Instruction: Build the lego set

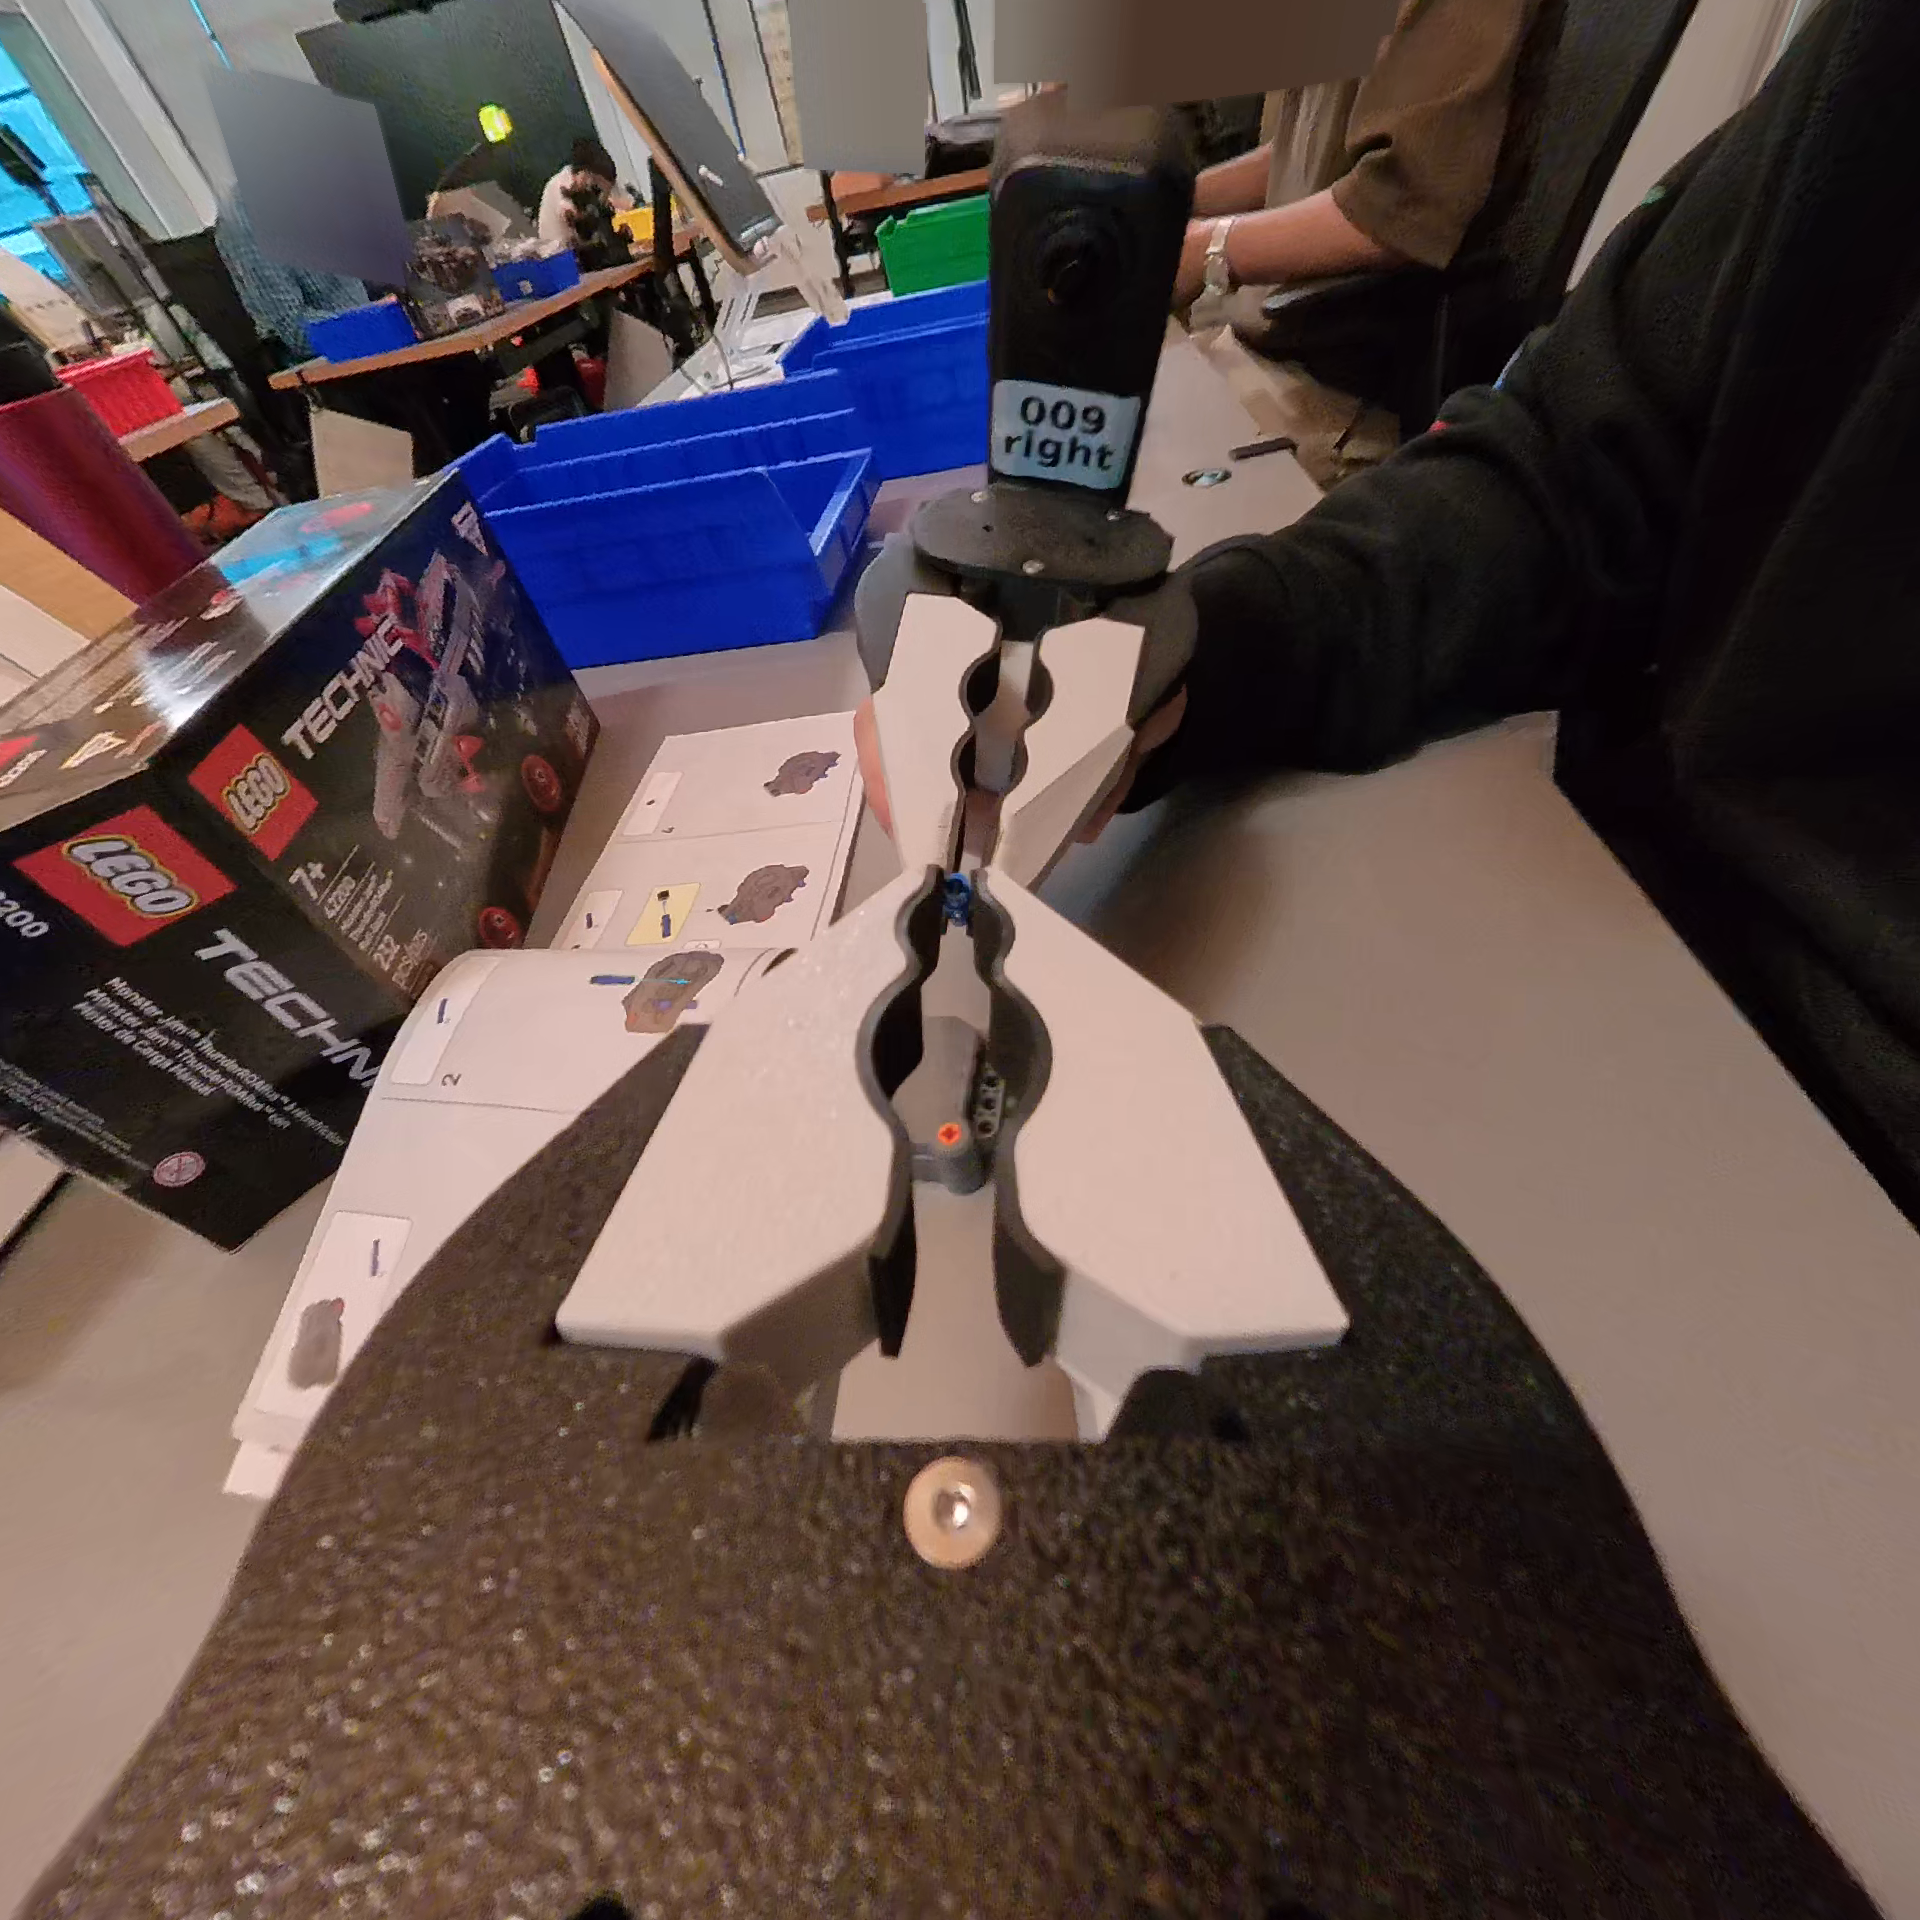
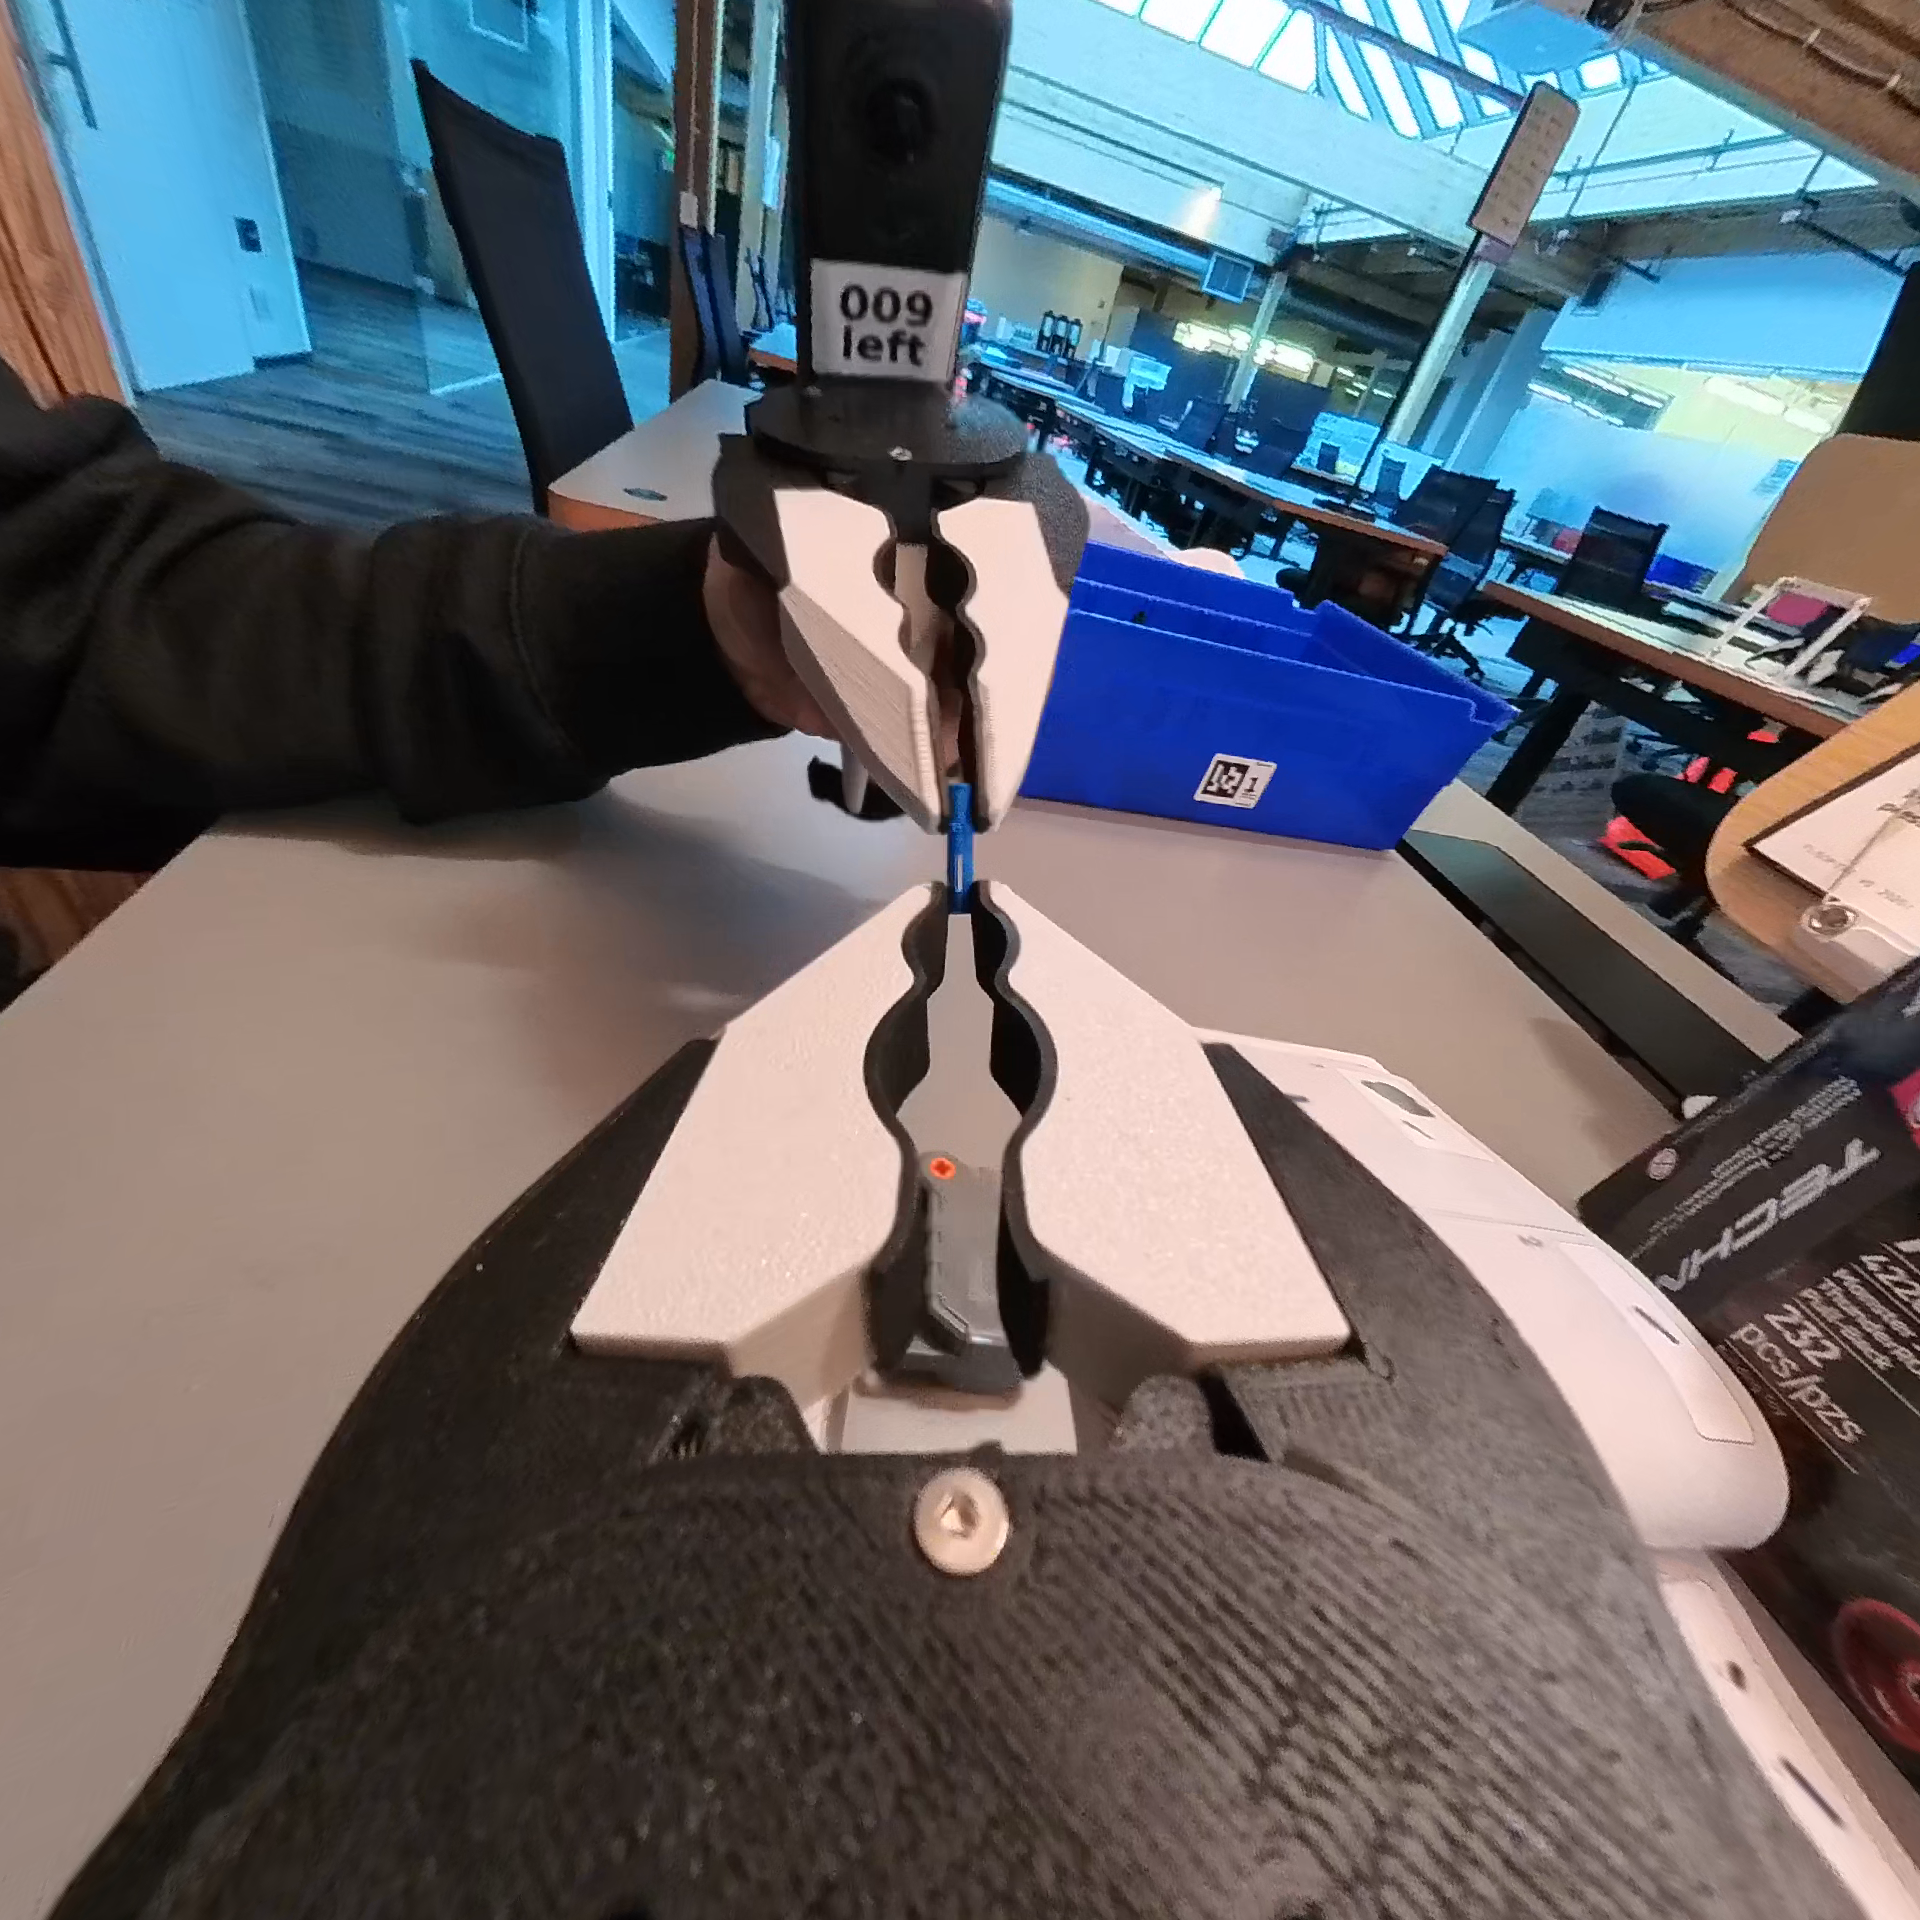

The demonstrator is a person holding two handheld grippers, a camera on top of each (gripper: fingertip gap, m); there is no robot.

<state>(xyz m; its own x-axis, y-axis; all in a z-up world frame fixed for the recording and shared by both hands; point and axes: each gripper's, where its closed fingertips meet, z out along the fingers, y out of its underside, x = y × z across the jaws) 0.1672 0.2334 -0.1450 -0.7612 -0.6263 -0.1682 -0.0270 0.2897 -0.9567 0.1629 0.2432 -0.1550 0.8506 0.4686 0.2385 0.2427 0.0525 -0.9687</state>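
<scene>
Gripping one small blue pin [image 2: 958, 844] from opposite ends, the left gripper [image 1: 958, 896] and right gripper [image 2: 962, 900] meet tip to tip at mid-frame above the grey table [image 2: 364, 997], both pairs of fingers closed on it (a handover or regrip, by the look of it). A grey motor block [image 2: 961, 1278] lies on the table below, the instruction booklet [image 1: 717, 821] and set box [image 1: 260, 831] at left. Next, one gripper must release so the pin can be pressed into the block
</scene>
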